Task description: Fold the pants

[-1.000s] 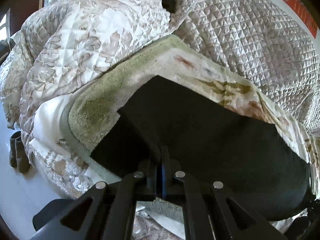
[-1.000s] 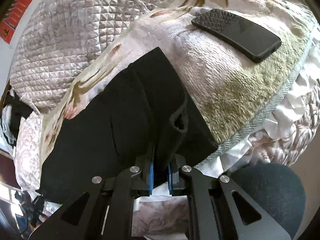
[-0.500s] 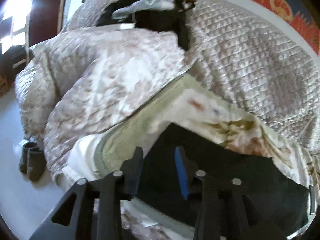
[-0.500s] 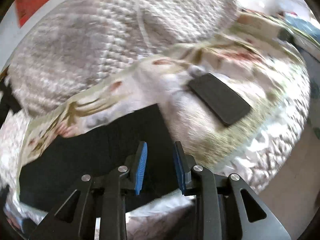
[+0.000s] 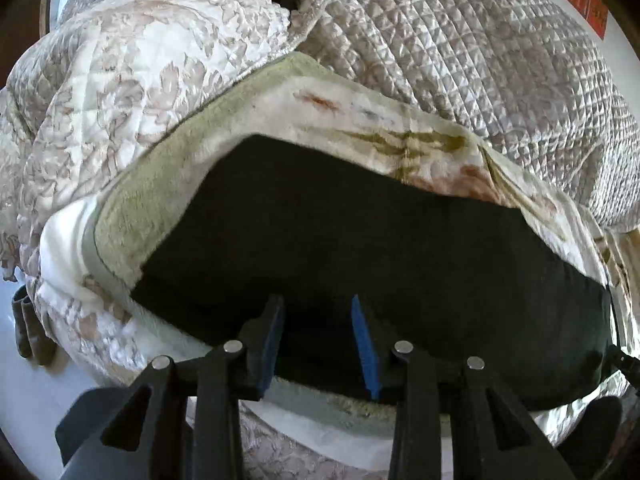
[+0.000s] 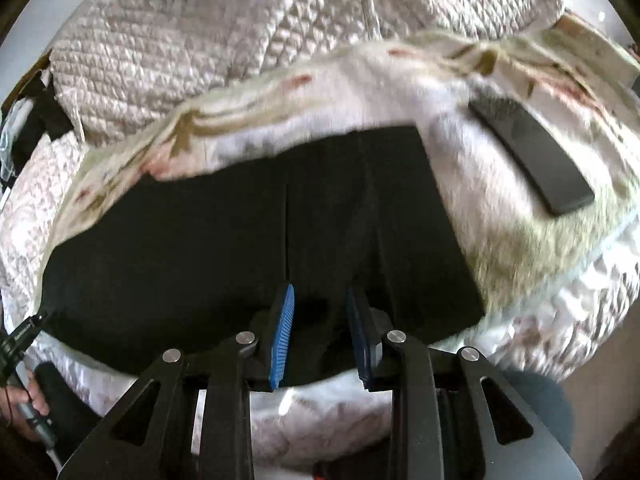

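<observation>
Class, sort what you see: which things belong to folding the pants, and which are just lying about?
Belongs to the job:
black pants
left gripper
right gripper

Just lying about:
phone
fleece blanket
quilted bedding

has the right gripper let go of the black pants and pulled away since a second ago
Yes. The right gripper was clamped on the pants; its jaws have just opened, empty, and it has backed off, the phone now looking farther away.

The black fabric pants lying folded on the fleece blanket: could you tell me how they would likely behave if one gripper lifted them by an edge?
The black fabric pants would probably droop, since they lie limp and follow the cream fleece blanket. The fold would likely fall open, as nothing pins the layers. They look light and thin.
</observation>
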Motion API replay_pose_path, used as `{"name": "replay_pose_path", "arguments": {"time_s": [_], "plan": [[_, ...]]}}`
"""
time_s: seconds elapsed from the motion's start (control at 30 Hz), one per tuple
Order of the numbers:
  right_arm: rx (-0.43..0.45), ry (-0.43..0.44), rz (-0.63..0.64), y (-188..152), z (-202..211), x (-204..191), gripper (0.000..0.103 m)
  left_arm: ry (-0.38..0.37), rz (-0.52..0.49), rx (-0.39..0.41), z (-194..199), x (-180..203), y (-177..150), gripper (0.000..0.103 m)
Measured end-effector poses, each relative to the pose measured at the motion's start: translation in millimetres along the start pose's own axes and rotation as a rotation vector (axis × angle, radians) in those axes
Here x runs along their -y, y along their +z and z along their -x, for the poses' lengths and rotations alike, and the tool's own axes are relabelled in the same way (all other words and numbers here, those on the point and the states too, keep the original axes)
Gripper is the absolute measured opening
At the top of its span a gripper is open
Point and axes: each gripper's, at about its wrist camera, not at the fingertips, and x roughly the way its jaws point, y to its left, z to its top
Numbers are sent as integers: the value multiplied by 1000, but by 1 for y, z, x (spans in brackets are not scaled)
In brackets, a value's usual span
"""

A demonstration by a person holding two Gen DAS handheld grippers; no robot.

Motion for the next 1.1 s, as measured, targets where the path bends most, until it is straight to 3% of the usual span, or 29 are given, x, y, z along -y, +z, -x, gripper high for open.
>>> {"name": "replay_pose_path", "arguments": {"time_s": [0.43, 0.53, 0.6, 0.7, 0.93, 1.1], "plan": [[69, 14, 82, 60, -48, -28, 28, -20, -76, 67, -31, 23, 69, 38], [93, -5, 114, 72, -58, -32, 28, 30, -56, 61, -50, 14, 77, 38], [94, -16, 111, 78, -66, -27, 25, 56, -33, 24, -64, 3, 78, 38], [65, -84, 85, 84, -82, -14, 25, 52, -54, 45, -68, -1, 76, 38], [117, -41, 50, 78, -51, -7, 27, 39, -64, 46, -52, 7, 71, 38], [88, 4, 98, 54, -36, -19, 27, 1, -92, 30, -33, 21, 54, 38]]}}
